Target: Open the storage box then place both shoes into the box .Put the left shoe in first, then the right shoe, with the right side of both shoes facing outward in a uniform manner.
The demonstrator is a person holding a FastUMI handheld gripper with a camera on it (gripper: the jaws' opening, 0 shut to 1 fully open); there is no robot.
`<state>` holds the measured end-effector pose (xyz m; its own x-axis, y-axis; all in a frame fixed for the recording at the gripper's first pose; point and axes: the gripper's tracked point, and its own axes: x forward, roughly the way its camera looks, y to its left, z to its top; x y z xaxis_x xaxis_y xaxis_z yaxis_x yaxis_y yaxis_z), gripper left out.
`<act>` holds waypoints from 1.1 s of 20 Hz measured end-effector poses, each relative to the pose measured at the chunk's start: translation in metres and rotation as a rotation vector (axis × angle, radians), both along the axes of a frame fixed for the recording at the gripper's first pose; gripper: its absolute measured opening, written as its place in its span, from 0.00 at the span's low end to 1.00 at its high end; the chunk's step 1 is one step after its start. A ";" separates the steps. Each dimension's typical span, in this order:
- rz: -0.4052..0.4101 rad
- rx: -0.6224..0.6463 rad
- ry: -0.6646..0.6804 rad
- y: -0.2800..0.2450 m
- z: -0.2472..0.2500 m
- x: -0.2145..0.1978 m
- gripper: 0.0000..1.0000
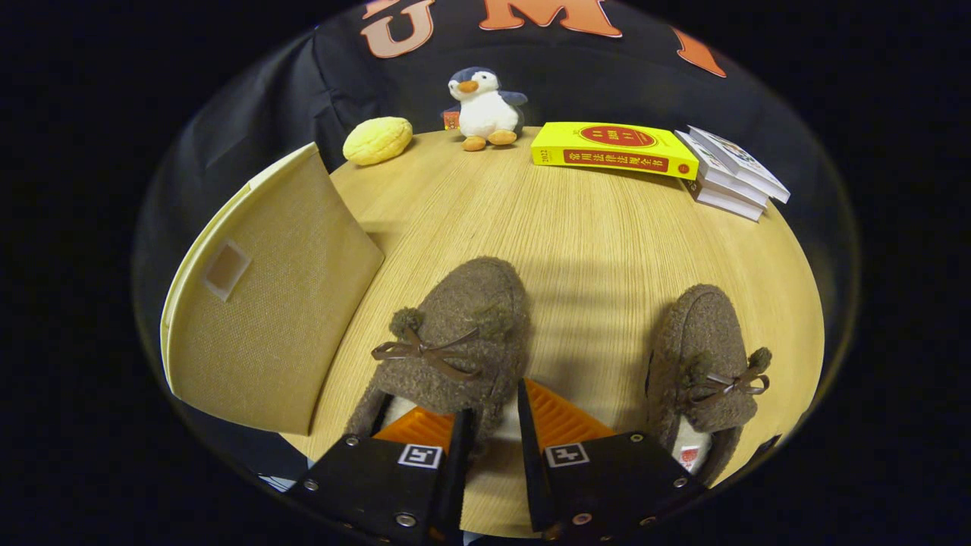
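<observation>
Two fuzzy brown shoes with small bows lie on the round wooden table (592, 227), toes pointing away from me. My gripper (494, 400) is at the nearer shoe (455, 334). One finger sits inside its white-lined opening and the other outside, and the shoe's right side wall fills the narrow gap between them, so both press on it. The shoe rests on the table. The other shoe (705, 356) lies to the right of the fingers, apart from them. A beige fabric storage box (273, 303) stands left of the held shoe, a side with a small label patch turned toward me. Its inside is hidden.
Beyond the shoes, at the table's far edge, sit a yellow bun-shaped toy (377, 139), a plush penguin (484, 108), a yellow book (613, 149) and a stack of white books (732, 174). Bare wood lies between the shoes and these things.
</observation>
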<state>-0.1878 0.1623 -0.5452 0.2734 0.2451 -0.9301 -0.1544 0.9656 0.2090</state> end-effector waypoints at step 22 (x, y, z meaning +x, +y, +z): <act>-0.224 -0.045 0.028 0.019 0.095 0.041 0.04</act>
